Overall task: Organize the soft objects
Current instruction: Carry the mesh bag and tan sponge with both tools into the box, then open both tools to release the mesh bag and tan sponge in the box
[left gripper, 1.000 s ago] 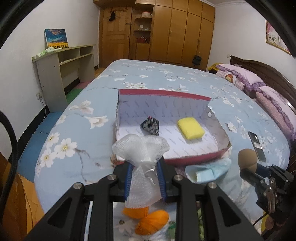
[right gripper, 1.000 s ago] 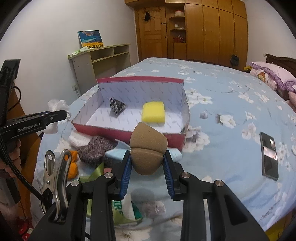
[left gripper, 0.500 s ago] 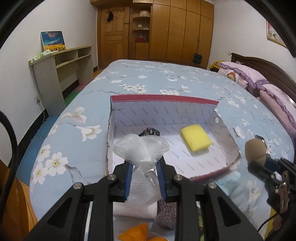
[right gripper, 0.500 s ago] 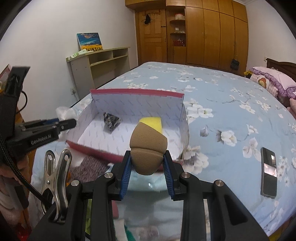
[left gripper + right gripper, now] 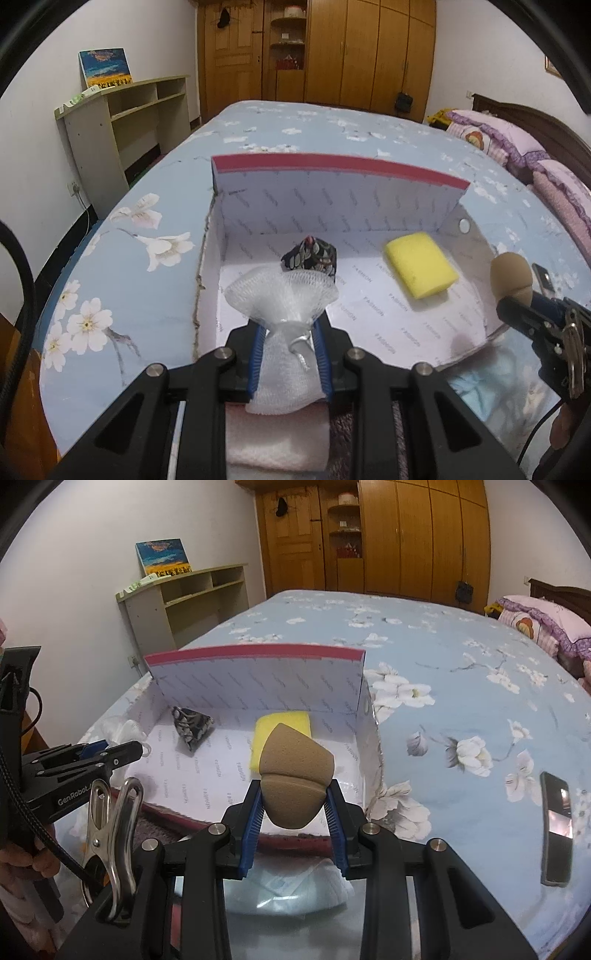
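Left tongs (image 5: 290, 354) were clamped on a white mesh pouch (image 5: 282, 295), right tongs (image 5: 293, 808) squeezing a tan makeup sponge (image 5: 291, 771), both hovering at the near edge of the red-rimmed box (image 5: 332, 162) on the bed (image 5: 461, 664). Yellow sponge (image 5: 419, 269) and dark patterned pouch (image 5: 310, 256) sat inside. Letting go too early could've dropped either short, since that near wall looked low and floppy.

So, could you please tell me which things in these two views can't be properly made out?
- Left wrist: white towel and dark knit item, mostly hidden behind the left gripper.
- Right wrist: yellow sponge, partly covered by the brown sponge.
- Right wrist: pale blue cloth, blurred behind the right gripper.
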Action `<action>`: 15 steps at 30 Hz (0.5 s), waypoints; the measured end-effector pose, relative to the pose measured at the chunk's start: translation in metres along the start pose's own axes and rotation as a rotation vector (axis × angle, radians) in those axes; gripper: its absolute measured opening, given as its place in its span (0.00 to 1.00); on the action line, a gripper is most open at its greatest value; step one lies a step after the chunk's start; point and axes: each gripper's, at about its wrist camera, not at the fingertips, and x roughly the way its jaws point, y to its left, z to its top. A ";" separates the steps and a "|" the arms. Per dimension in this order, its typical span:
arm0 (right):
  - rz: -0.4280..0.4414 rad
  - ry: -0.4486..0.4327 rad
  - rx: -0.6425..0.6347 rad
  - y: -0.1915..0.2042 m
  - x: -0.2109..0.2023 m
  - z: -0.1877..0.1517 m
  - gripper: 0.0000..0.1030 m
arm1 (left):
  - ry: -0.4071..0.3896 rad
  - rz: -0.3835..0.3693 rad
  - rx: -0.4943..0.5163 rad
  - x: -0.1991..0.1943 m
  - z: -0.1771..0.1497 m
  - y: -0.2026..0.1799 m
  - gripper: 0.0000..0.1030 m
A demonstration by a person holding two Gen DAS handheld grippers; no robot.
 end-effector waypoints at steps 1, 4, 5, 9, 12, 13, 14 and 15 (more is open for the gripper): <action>0.000 0.007 0.002 -0.001 0.004 -0.001 0.33 | 0.004 0.004 0.005 0.003 -0.001 -0.001 0.25; -0.007 0.022 0.003 -0.003 0.014 -0.002 0.33 | 0.016 0.010 0.013 0.012 -0.004 -0.002 0.25; -0.010 0.029 0.003 -0.004 0.018 -0.003 0.33 | 0.025 0.009 0.012 0.015 -0.006 -0.002 0.25; -0.010 0.046 0.008 -0.007 0.027 -0.009 0.33 | 0.042 0.015 0.013 0.024 -0.011 -0.001 0.25; -0.011 0.041 0.006 -0.006 0.027 -0.011 0.33 | 0.042 0.018 0.015 0.025 -0.013 0.000 0.25; -0.012 0.041 0.008 -0.006 0.027 -0.011 0.33 | 0.042 0.016 0.015 0.025 -0.013 0.000 0.25; -0.012 0.043 0.011 -0.006 0.028 -0.012 0.33 | 0.044 0.016 0.015 0.025 -0.013 0.001 0.25; -0.013 0.047 0.015 -0.007 0.028 -0.012 0.33 | 0.046 0.016 0.015 0.026 -0.013 0.001 0.25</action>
